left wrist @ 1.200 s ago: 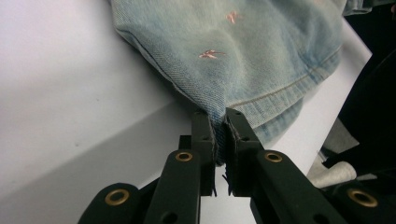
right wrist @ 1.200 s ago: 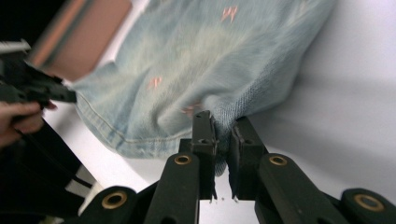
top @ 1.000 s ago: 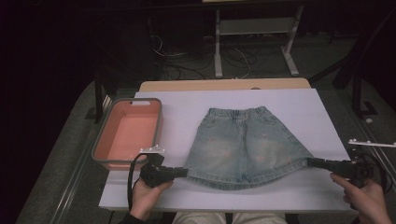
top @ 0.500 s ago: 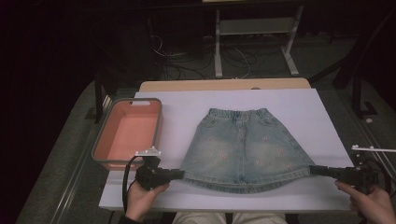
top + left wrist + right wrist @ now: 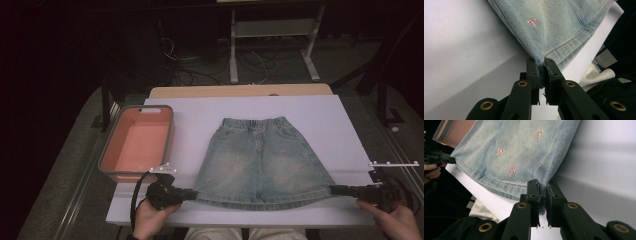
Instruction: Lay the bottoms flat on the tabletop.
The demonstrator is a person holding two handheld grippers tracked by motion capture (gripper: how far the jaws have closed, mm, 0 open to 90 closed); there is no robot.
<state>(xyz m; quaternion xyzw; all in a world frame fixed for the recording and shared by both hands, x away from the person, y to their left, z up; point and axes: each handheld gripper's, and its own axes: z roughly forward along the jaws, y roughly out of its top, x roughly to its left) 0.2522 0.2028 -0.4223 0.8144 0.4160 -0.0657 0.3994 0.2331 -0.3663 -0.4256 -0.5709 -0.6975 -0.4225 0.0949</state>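
salmon basket [image 5: 136, 145] sits at the far left, off the work. next, the left gripper [image 5: 189, 194] pinches the near left hem corner of the denim skirt [image 5: 260, 160], which lies flat mid-table on the white table [image 5: 200, 120]. the right gripper [image 5: 336, 190] nips the right corner. best to lift both corners evenly, hem kept taut, so any fold lands square.
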